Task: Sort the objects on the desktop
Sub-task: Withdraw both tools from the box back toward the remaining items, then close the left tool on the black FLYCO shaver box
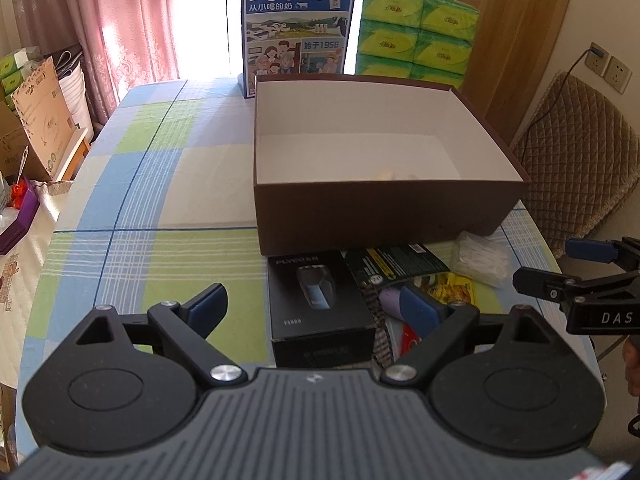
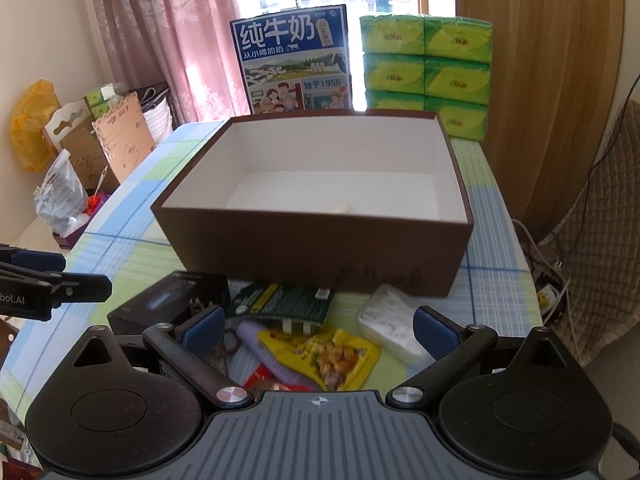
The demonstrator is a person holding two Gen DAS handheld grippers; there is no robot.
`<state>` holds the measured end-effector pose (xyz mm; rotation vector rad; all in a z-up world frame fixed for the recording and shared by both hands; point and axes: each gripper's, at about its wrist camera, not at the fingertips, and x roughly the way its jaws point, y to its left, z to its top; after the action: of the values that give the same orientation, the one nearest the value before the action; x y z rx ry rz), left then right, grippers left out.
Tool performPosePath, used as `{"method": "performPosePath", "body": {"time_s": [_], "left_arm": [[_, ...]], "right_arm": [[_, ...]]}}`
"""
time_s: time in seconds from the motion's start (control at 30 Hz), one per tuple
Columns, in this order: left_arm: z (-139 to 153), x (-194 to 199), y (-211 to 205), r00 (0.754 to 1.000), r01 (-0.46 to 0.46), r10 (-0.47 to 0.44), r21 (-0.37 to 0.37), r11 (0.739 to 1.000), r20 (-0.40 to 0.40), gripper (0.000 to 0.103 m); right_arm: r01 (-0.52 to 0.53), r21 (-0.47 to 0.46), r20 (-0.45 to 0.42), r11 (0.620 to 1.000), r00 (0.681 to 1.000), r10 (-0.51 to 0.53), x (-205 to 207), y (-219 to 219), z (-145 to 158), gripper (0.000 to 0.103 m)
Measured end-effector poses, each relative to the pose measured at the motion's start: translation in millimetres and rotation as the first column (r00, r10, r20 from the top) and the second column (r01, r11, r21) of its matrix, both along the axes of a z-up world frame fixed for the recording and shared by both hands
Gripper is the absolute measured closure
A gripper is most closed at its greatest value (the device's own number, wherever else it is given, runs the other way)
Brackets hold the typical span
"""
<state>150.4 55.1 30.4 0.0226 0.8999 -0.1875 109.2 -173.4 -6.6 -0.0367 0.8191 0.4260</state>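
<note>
Hovering over a heap of small goods on a checked green, blue and white tablecloth [image 1: 152,184], two hand-held grippers face a large brown cardboard box with a white lining [image 2: 312,240] that stands just beyond the heap. The left gripper [image 1: 316,310] has its jaws spread wide and holds nothing; between them and a little ahead lies a black rectangular shaver carton [image 1: 318,308]. The right gripper [image 2: 318,328] is likewise spread and empty, with a yellow foil snack sachet [image 2: 332,356] and a lilac plastic tube [image 2: 272,354] lying between its jaws, a dark green printed card pack [image 2: 284,300] just beyond them, and a clear plastic tub of white cotton swabs [image 2: 390,326] near the right-hand finger. The box looks almost empty, with only a pale object [image 2: 340,208], too small to identify, close to its near wall, so the sorting appears to be at an early stage.

For a clean first pick, the black carton seems the soundest choice: rigid, flat-sided and lying free on its outer side. The left jaws would do best to straddle its narrow width and close squarely on the side faces, then lift clear of the box's near wall before releasing. The sachet and tube overlap, so the right gripper risks dragging one while seizing the other.
</note>
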Motion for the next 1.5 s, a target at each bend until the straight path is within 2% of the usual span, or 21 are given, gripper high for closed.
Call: {"method": "performPosePath", "body": {"time_s": [0.53, 0.97, 1.03, 1.13, 1.37, 1.5], "left_arm": [[-27.5, -18.5, -12.9, 0.998, 0.016, -0.014, 0.019, 1.0, -0.065, 0.011], [-60.9, 13.3, -23.5, 0.993, 0.031, -0.023, 0.077, 0.997, -0.112, 0.011], [-67.7, 21.4, -25.0, 0.992, 0.039, -0.027, 0.093, 0.995, -0.12, 0.012], [-73.7, 31.0, -23.5, 0.99, 0.05, -0.037, 0.09, 0.995, -0.138, 0.023], [-64.8, 39.2, -5.5, 0.992, 0.055, -0.05, 0.04, 0.998, -0.119, 0.025], [-63.1, 43.5, 15.2, 0.992, 0.057, -0.049, 0.065, 0.996, -0.113, 0.026]], "right_arm": [[0.008, -0.012, -0.07, 1.0, 0.997, -0.009, -24.1, -14.5, -22.6, 0.005], [0.053, -0.018, -0.11, 0.998, 0.992, -0.055, -12.5, -20.3, -33.7, 0.005], [0.06, -0.019, -0.117, 0.998, 0.991, -0.062, -10.0, -20.8, -35.7, 0.005], [0.068, -0.02, -0.13, 0.997, 0.989, -0.071, -5.9, -20.7, -38.7, 0.005], [0.085, -0.024, -0.15, 0.996, 0.985, -0.088, 4.7, -19.4, -44.4, 0.005], [0.094, -0.023, -0.159, 0.995, 0.983, -0.096, 10.8, -18.1, -47.0, 0.005]]}}
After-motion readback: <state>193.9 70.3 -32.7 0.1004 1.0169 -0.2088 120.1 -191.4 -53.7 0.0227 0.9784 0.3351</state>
